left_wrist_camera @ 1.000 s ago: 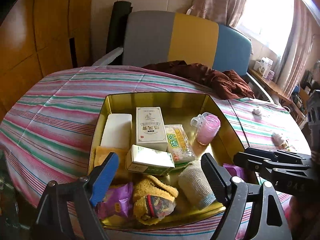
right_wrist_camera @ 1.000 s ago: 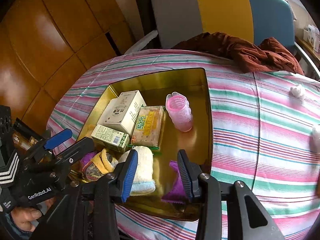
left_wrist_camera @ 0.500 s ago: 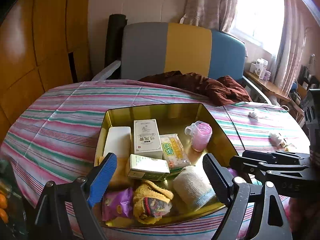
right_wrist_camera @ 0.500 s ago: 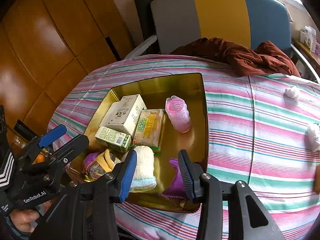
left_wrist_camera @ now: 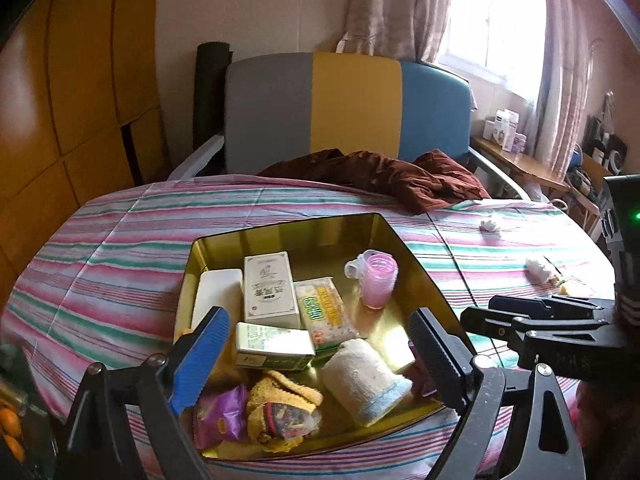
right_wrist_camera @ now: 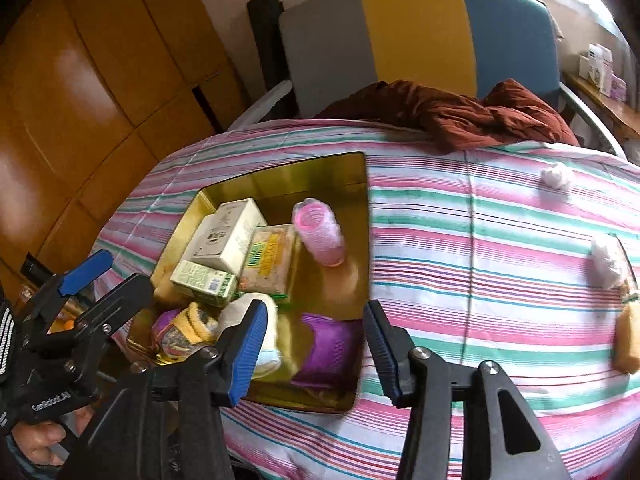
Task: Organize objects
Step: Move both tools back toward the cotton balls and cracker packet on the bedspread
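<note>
Left wrist view: left gripper (left_wrist_camera: 316,364) hangs over the near end of the gold tin (left_wrist_camera: 420,256), jaws wide and opening, nothing between the pads. The tin sits on the striped tablecloth (left_wrist_camera: 100,272) and holds most of the task's things: white flat box (left_wrist_camera: 218,294) against the left wall, tall white carton (left_wrist_camera: 270,290) beside it, green-white carton (left_wrist_camera: 274,344) lying in front of that, cracker pack (left_wrist_camera: 324,312), pink bottle (left_wrist_camera: 378,280) upright and apart toward the right wall, rolled towel (left_wrist_camera: 366,380), yellow sock bundle (left_wrist_camera: 284,408), purple snack bag (left_wrist_camera: 220,412). Cartons look light and stiff, best taken across the short sides. Towel and sock are soft and will squash, so pinch mid-roll. The bottle looks like smooth plastic, possibly slippery; grip around the body. The cracker pack is crinkly and its contents fragile. The right gripper's body shows at the right edge.

Right wrist view: right gripper (right_wrist_camera: 316,344) hovers over the tin's near right corner, jaws moderately apart and opening, empty. A purple packet (right_wrist_camera: 326,346) lies in the tin just below, soft-looking. Outside the tin on the cloth: two white crumpled wads (right_wrist_camera: 556,174), (right_wrist_camera: 606,262) and an orange-brown piece (right_wrist_camera: 628,338) at the right edge, all well apart from the tin. The wads likely weigh almost nothing and need a light pinch. A maroon cloth (right_wrist_camera: 460,114) lies at the far edge.
</note>
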### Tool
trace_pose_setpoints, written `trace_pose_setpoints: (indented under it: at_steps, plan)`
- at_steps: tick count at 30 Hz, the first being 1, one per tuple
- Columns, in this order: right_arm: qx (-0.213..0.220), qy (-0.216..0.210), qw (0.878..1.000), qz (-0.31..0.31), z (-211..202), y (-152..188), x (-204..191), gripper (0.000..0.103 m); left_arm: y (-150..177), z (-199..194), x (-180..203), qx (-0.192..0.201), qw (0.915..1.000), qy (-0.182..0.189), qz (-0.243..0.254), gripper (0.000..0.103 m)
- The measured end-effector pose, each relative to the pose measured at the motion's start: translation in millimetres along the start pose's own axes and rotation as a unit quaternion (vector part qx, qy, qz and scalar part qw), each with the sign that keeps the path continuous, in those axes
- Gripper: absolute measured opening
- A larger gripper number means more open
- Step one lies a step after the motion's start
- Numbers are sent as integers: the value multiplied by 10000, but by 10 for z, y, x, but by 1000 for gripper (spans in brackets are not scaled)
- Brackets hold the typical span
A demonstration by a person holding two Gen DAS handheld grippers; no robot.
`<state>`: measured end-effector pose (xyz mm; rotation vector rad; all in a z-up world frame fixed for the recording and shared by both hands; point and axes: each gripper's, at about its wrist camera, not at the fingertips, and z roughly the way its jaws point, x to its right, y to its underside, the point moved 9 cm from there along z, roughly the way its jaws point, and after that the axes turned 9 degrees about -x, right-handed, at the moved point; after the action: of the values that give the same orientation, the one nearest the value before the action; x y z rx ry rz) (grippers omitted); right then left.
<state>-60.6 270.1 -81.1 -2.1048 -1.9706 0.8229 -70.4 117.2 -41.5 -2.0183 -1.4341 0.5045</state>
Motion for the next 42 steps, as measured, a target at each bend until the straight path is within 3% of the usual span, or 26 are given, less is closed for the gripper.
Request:
trace_pose_setpoints:
  at_steps: [10,25,34,42]
  plan:
    - [41,347,9983,472,-185,40,554,51,-140,19,369,50,9987,137,496,92]
    - [289,938,9856,1376,-658,79,1597,51,-321,140,1098,30,9908,473,1269,92]
    - [344,1254,9731,1900,-884,170,2231,51,-375,289,1479,-94,9853,652,1574,92]
    - [434,1635,9521,2549,-1191,309,2930,51,-430,480,1681,-369,9836,829,1557,92]
